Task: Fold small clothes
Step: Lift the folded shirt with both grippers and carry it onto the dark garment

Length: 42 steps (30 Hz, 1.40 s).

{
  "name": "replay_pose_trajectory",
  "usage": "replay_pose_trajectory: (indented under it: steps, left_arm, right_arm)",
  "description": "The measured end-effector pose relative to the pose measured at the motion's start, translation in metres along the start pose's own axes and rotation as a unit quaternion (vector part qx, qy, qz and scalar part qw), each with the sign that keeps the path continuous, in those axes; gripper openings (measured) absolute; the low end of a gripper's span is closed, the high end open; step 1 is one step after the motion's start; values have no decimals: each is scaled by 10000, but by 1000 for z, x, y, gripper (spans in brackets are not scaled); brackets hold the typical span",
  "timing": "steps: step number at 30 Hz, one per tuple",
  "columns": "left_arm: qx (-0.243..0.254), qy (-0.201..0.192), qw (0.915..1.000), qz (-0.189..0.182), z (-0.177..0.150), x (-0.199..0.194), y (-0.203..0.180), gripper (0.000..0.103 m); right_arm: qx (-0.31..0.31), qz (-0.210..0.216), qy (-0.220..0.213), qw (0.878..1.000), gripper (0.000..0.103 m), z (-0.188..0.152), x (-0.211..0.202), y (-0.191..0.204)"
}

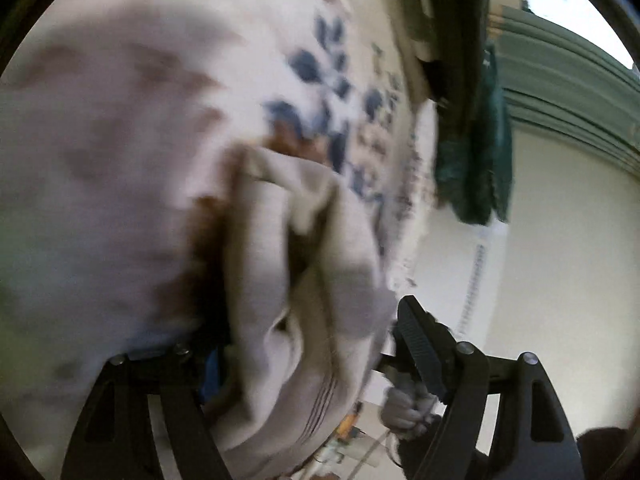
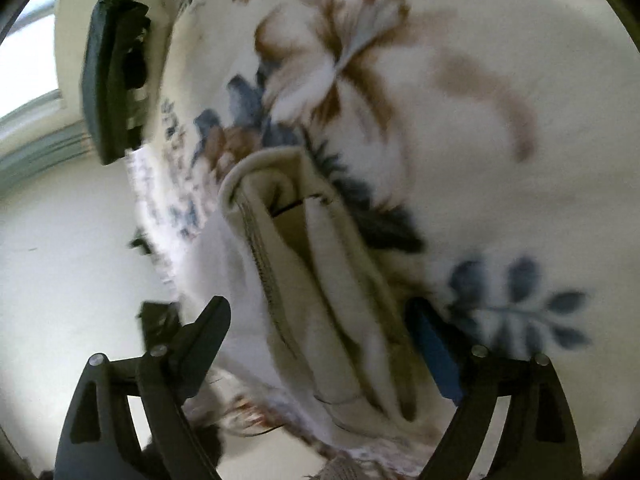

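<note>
A small cream garment [image 1: 288, 280] with a zip lies bunched on a floral cloth [image 1: 120, 120]. In the left wrist view it fills the gap between my left gripper's [image 1: 304, 332] fingers, which stand wide apart around it. In the right wrist view the same cream garment [image 2: 320, 280] runs between my right gripper's [image 2: 320, 320] fingers, also spread wide, its zip facing left. Both views are blurred. Whether either gripper pinches the cloth does not show.
The floral cloth [image 2: 460, 100] covers a surface whose fringed edge [image 2: 160, 208] drops to a pale floor [image 2: 60, 260]. A folded dark green pile [image 2: 112, 72] sits near that edge; it also shows in the left wrist view [image 1: 472, 152]. A gloved hand [image 1: 404, 408] appears low down.
</note>
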State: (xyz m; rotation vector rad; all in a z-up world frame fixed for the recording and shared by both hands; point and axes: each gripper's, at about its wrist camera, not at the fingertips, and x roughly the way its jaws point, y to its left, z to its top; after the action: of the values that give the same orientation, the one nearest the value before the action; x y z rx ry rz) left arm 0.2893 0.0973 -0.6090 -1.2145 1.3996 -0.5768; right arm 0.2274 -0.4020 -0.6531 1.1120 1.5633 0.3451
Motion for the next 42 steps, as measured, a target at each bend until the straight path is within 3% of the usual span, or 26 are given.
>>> replay_pose_trajectory:
  steps: [4, 8, 9, 10, 12, 13, 16, 23, 29, 35, 42]
  left_arm:
    - [120, 113, 9999, -26, -1, 12, -9, 75]
    - [523, 68, 9975, 467, -5, 19, -31, 70]
    - [710, 57, 9954, 635, -7, 22, -38, 39]
    - [894, 33, 9916, 935, -8, 22, -44, 18]
    - [1011, -60, 9879, 1174, -7, 21, -51, 18]
    - [1007, -101, 9869, 1258, -8, 18, -52, 17]
    - [1034, -126, 9858, 1313, -9, 15, -61, 17]
    - [1292, -214, 9836, 1238, 2, -10, -109, 17]
    - [1652, -452, 9786, 1140, 44, -44, -185, 17]
    - [2110, -694, 9675, 1210, 118, -49, -266, 17]
    - [2388, -1030, 9542, 1480, 220, -39, -321, 18]
  right_arm:
    - [-170, 149, 185, 9996, 93, 4, 17, 4]
    - [-346, 16, 233, 9991, 92, 5, 29, 18]
    - [-389, -22, 212, 9990, 83, 4, 27, 22]
    - [-431, -94, 195, 9988, 59, 4, 28, 24]
    - [-453, -332, 77, 9984, 33, 3, 28, 28]
    - [-471, -370, 9, 9982, 26, 1, 27, 29]
    - [-506, -426, -157, 9977, 20, -3, 21, 39]
    - [-744, -494, -456, 9950, 18, -16, -3, 99]
    - [-1048, -474, -760, 9905, 17, -4, -31, 195]
    - [-1332, -492, -1211, 9824, 17, 52, -53, 294]
    - [-1559, -508, -1465, 9755, 17, 154, -46, 384]
